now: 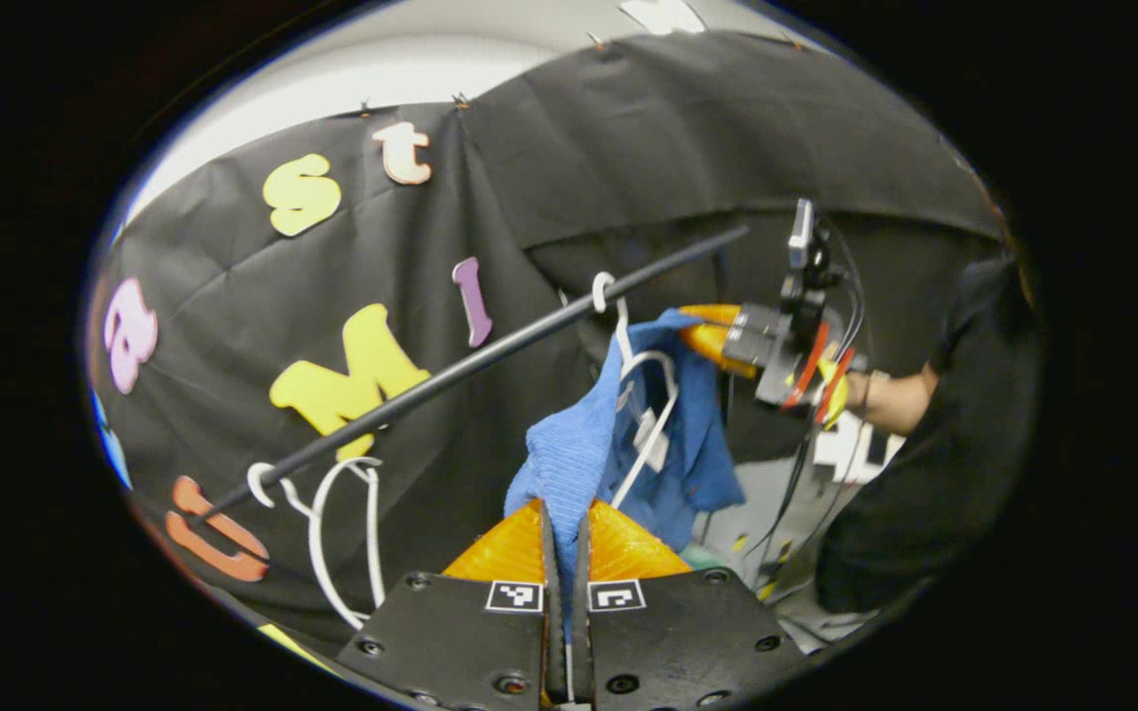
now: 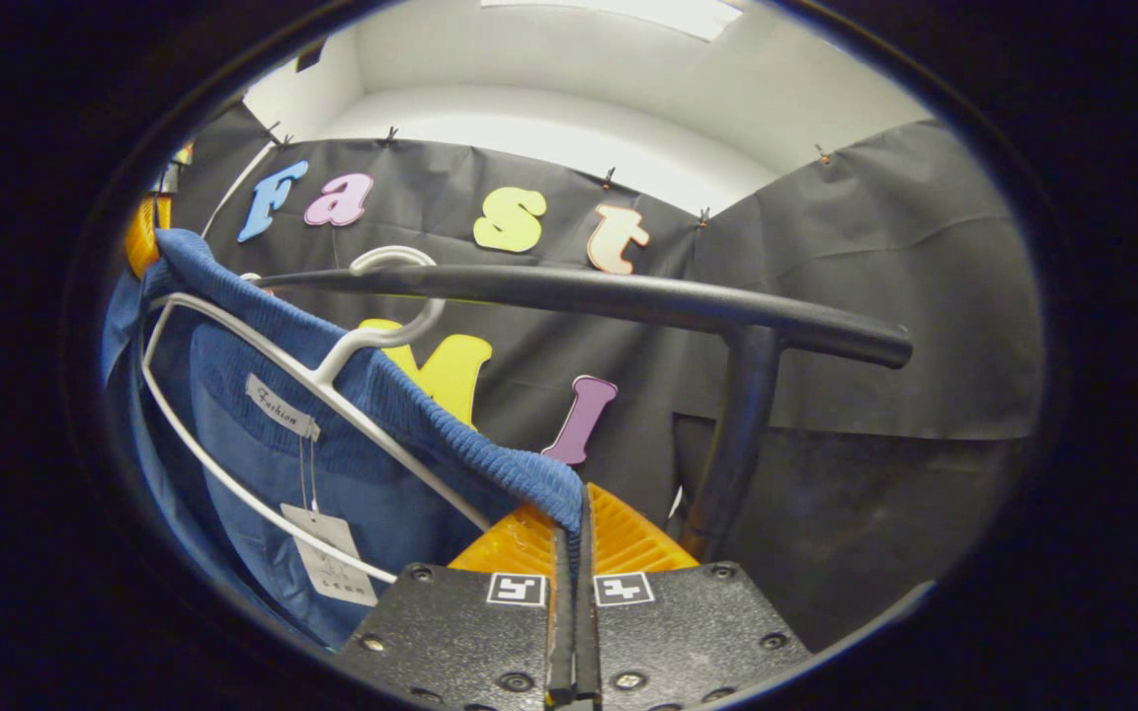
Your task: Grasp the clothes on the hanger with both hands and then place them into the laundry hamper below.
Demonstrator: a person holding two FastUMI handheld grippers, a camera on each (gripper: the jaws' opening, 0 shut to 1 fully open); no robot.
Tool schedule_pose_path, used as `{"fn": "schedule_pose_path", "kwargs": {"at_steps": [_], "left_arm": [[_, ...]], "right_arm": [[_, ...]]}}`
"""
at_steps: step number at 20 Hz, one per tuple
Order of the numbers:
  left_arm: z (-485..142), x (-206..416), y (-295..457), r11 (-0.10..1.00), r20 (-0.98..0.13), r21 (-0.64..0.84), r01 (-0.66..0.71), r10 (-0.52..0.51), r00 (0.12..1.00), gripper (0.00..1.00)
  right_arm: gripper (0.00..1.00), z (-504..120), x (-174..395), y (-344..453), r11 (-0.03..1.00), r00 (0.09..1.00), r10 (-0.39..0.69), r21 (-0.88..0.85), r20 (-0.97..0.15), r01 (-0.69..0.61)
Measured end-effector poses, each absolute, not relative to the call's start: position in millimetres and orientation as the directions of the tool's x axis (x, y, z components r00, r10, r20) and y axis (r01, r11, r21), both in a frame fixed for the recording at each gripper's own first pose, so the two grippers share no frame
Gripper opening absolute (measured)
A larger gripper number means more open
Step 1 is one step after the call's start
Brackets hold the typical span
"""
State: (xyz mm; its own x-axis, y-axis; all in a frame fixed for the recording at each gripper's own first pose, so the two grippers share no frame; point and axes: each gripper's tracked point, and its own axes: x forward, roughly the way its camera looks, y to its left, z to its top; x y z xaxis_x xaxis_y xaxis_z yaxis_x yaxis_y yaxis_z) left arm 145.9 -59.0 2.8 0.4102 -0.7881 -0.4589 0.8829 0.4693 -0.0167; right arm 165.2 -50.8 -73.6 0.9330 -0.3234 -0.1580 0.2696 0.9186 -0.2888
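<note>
A blue knit garment (image 1: 579, 444) hangs on a white hanger (image 1: 650, 395) from a black rail (image 1: 490, 357). My left gripper (image 1: 565, 513) is shut on one ribbed edge of the cloth, which comes up out of its orange fingers (image 1: 505, 548). Farther along the rail, my right gripper (image 1: 717, 336) holds the garment's other side, with a person's hand behind it. In the right gripper view my right gripper (image 2: 575, 513) is shut on the blue garment (image 2: 352, 464) at its ribbed edge. The white hanger (image 2: 263, 360) sits inside the cloth, hooked on the rail (image 2: 628, 296).
A second, bare white hanger (image 1: 342, 533) hangs lower on the rail at the left. The rail's upright post (image 2: 737, 434) stands just right of my right gripper. A person in black (image 1: 944, 444) stands at the right. A paper tag (image 2: 332, 563) dangles inside the garment.
</note>
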Motion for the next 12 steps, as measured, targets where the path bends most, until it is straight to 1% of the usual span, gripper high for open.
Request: {"fn": "schedule_pose_path", "kwargs": {"at_steps": [2, 3, 4, 5, 6, 7, 8, 9, 10, 11, 12], "left_arm": [[6.7, 145.5, -65.3, 0.471, -0.305, -0.171, 0.866, -0.861, 0.408, 0.02], [10.9, 146.4, -66.9, 0.466, -0.22, -0.242, 0.851, -0.881, 0.419, 0.06], [18.7, 145.5, -67.9, 0.454, -0.136, -0.303, 0.838, -0.891, 0.434, 0.03], [27.0, 149.1, -66.1, 0.442, -0.047, -0.363, 0.82, -0.888, 0.458, 0.03], [30.4, 149.0, -64.7, 0.421, 0.014, -0.425, 0.801, -0.882, 0.471, 0.07], [30.9, 151.9, -61.5, 0.413, 0.059, -0.486, 0.771, -0.864, 0.5, 0.06], [33.2, 149.3, -59.5, 0.393, 0.085, -0.533, 0.749, -0.856, 0.51, 0.06], [31.6, 151.9, -55.4, 0.386, 0.103, -0.586, 0.713, -0.837, 0.538, 0.07], [28.6, 154.3, -47.4, 0.384, 0.116, -0.624, 0.681, -0.816, 0.566, 0.03], [21.4, 166.6, -39.5, 0.397, 0.113, -0.67, 0.628, -0.781, 0.614, 0.03], [11.2, 175.6, -35.4, 0.39, 0.092, -0.727, 0.565, -0.76, 0.643, 0.07]], "right_arm": [[0.05, -73.8, 166.7, -48.8, 0.918, 0.933, -0.324, -0.292, -0.158, 0.269], [0.05, -73.4, 166.9, -48.5, 0.918, 0.933, -0.323, -0.291, -0.159, 0.268], [0.05, -74.5, 167.1, -44.2, 0.921, 0.936, -0.313, -0.293, -0.161, 0.257], [0.05, -74.0, 168.4, -41.7, 0.922, 0.938, -0.307, -0.295, -0.161, 0.251], [0.05, -74.3, 168.6, -39.5, 0.923, 0.941, -0.298, -0.299, -0.163, 0.241], [0.05, -72.3, 168.2, -37.1, 0.925, 0.942, -0.293, -0.296, -0.163, 0.237], [0.05, -72.5, 168.7, -35.9, 0.928, 0.944, -0.287, -0.292, -0.165, 0.232], [0.05, -72.2, 168.6, -33.7, 0.932, 0.945, -0.28, -0.284, -0.17, 0.225], [0.05, -72.7, 169.0, -33.1, 0.935, 0.946, -0.275, -0.277, -0.173, 0.221], [0.05, -72.1, 169.9, -31.2, 0.939, 0.947, -0.268, -0.268, -0.178, 0.216], [0.05, -72.2, 170.4, -27.8, 0.943, 0.949, -0.258, -0.262, -0.181, 0.206]]}}
